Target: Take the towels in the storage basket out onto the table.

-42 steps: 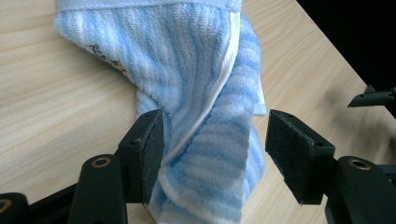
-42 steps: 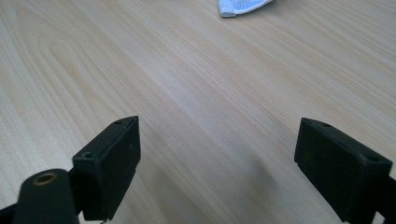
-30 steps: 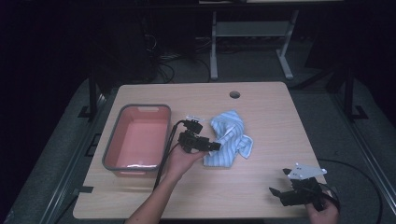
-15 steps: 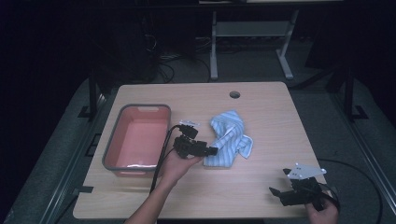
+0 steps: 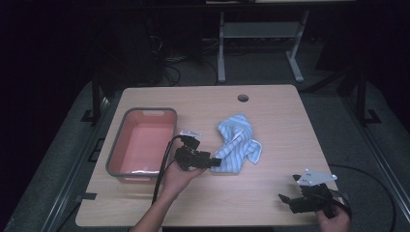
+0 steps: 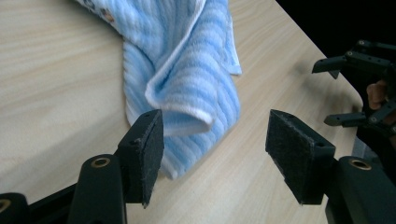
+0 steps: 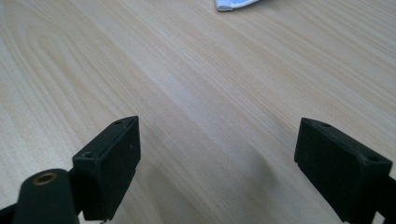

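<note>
A crumpled light-blue striped towel lies in the middle of the wooden table. My left gripper is open at the towel's near-left corner. In the left gripper view the towel has a folded edge lying just ahead of the gap between the jaws, and the pads do not press on it. My right gripper stands open near the table's front right corner, above bare wood. In the right gripper view a small corner of the towel shows at the top edge.
A pink tub with a grey rim sits at the left of the table. A round cable hole is at the back. In the left gripper view the other gripper shows at the right.
My left gripper has moved toward the near side of the table, down along the towel's left edge to its near-left corner. The right gripper has stayed in place.
</note>
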Demonstrator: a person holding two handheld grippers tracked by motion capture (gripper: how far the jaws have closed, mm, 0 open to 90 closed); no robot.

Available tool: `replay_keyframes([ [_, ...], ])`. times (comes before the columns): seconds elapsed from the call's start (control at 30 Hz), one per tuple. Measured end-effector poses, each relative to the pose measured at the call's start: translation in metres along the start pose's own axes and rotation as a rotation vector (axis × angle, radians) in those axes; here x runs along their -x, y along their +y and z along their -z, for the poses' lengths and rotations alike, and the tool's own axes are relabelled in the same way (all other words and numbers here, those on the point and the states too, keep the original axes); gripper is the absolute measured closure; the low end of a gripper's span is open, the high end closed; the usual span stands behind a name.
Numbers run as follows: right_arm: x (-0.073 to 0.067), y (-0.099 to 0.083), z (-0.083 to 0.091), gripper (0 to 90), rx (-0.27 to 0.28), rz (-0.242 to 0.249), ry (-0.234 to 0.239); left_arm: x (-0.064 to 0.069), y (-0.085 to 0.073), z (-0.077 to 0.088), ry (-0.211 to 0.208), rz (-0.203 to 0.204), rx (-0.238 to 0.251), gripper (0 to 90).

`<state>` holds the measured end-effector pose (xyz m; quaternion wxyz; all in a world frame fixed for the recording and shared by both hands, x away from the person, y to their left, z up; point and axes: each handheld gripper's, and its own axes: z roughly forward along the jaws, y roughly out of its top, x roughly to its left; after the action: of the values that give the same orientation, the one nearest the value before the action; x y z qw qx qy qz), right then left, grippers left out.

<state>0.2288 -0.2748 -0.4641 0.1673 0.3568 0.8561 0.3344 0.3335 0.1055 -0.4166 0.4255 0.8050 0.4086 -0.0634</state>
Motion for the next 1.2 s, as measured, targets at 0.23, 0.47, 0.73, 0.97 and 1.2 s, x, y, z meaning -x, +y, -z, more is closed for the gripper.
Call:
replay_keyframes([
  [0.23, -0.001, 0.000, 0.000, 13.8, 0.002, -0.002, -0.002, 0.002, -0.009, 0.004, -0.017, -0.004, 0.001, 36.6],
  [0.47, -0.001, 0.000, 0.000, 13.9, 0.002, 0.004, -0.004, 0.007, -0.018, 0.009, -0.020, -0.014, 0.010, 35.9],
  [0.73, -0.001, 0.000, -0.001, 13.8, -0.001, 0.005, -0.001, 0.012, -0.029, 0.012, -0.028, -0.027, 0.016, 35.0],
  [0.97, -0.001, 0.000, -0.001, 13.8, -0.003, 0.006, -0.002, 0.014, -0.039, 0.018, -0.023, -0.029, 0.021, 34.3],
  [1.2, -0.002, 0.000, -0.001, 13.9, -0.008, 0.007, -0.002, 0.015, -0.050, 0.022, -0.023, -0.036, 0.025, 33.4],
])
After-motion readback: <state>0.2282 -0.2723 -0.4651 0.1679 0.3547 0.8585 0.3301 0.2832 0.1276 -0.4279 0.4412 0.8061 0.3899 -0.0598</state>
